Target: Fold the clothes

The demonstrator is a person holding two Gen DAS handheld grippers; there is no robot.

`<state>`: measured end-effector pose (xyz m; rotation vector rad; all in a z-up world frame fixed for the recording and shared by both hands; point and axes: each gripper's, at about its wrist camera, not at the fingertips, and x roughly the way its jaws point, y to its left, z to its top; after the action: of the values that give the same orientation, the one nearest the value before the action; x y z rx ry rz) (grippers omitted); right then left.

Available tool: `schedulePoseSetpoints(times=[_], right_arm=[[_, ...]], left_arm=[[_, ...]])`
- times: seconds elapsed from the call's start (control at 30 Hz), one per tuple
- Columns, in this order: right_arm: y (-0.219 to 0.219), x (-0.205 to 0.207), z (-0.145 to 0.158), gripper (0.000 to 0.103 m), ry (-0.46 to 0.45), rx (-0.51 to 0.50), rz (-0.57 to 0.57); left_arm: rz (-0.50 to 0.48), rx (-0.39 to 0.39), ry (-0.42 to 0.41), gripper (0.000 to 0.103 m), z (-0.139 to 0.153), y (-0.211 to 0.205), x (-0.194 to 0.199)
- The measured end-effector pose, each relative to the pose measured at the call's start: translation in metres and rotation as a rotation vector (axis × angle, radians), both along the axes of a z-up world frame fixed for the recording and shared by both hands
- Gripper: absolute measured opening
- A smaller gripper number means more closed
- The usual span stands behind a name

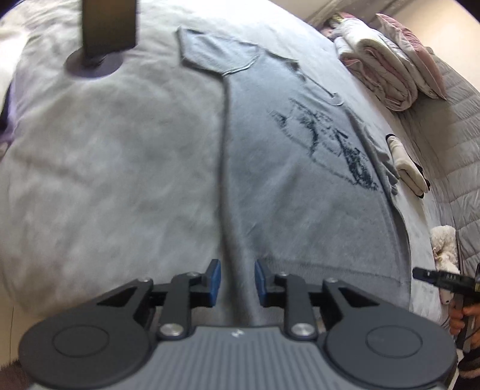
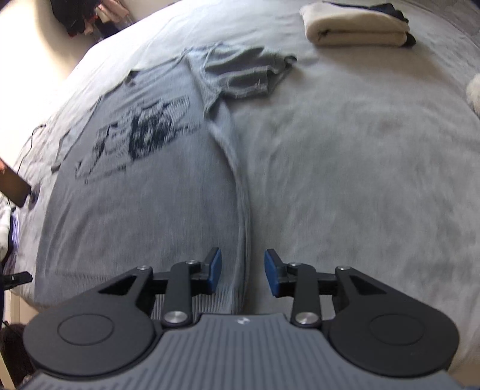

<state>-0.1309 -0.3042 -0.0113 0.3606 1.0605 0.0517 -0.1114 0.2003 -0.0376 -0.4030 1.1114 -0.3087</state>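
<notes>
T-shirt (image 1: pixel 300 186) flat on bed (image 1: pixel 105 165) | left gripper (image 1: pixel 237 283), right gripper (image 2: pixel 243 271): jaws narrowly apart, straddling side edges, unpinched | risk: bunched sleeve (image 2: pixel 249 72) skews fold

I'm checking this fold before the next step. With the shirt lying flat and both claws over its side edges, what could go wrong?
The bunched sleeve could get folded in crooked. The folded cream garment lies close by, so a swung shirt might disturb it.
</notes>
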Motion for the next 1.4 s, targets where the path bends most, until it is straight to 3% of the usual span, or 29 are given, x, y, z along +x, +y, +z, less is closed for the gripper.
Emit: schedulePoseSetpoints(times=[0.33, 0.67, 0.97, 1.07, 1.23, 1.4], right_arm=[[-0.034, 0.078, 0.003, 0.036, -0.068, 0.045, -0.120], [-0.078, 0.155, -0.001, 0.036, -0.150, 0.080, -0.142], [-0.116, 0.197, -0.027, 0.036, -0.150, 0.194, -0.070], [-0.128, 0.204, -0.037, 0.036, -0.172, 0.244, -0.050], [-0.140, 0.205, -0.045, 0.039, -0.260, 0.320, -0.031], [-0.142, 0.205, -0.055, 0.038, -0.331, 0.379, -0.040]], left_arm=[[-0.128, -0.014, -0.074, 0.030, 0.020, -0.081, 0.060], [-0.236, -0.009, -0.143, 0.030, 0.026, -0.176, 0.125], [-0.205, 0.034, -0.149, 0.030, 0.012, -0.240, 0.186], [-0.186, 0.070, -0.194, 0.030, 0.005, -0.256, 0.210], [-0.145, 0.130, -0.293, 0.030, -0.004, -0.277, 0.258], [-0.071, 0.107, -0.301, 0.036, -0.013, -0.289, 0.310]])
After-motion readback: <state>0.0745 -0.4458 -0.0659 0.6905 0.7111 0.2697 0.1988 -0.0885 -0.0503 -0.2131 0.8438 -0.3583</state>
